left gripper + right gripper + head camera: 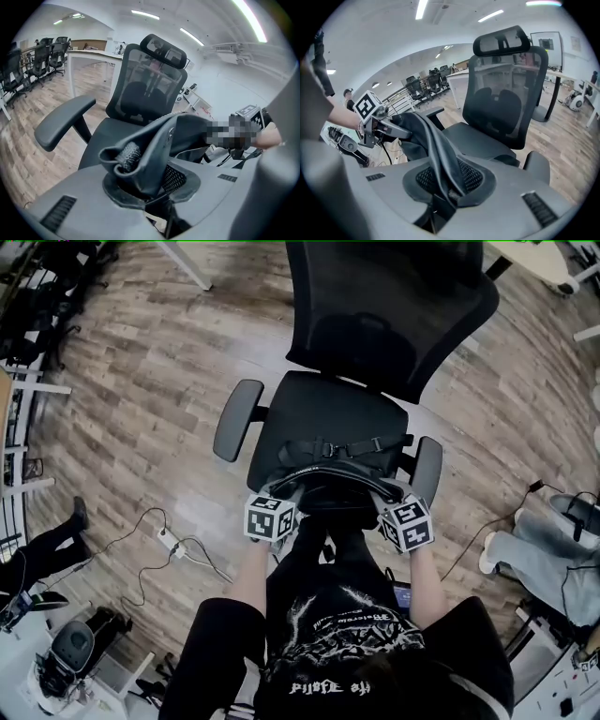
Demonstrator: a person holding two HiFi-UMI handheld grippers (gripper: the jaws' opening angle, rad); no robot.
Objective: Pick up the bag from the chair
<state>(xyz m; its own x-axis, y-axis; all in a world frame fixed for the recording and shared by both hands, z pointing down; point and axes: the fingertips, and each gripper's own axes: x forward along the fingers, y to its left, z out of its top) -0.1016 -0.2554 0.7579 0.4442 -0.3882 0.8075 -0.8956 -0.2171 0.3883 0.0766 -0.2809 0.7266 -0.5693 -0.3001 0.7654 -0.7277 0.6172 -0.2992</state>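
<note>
Bag (330, 486), black, sits over front edge of chair (328, 409) seat, stretched between left gripper (152, 185) and right gripper (445, 185), each with jaws pinched nearly together on bag's top edge.

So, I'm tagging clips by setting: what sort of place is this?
Probably an open-plan office: black mesh-backed swivel chair, rows of similar black chairs by a long white desk, wood-plank floor.
</note>
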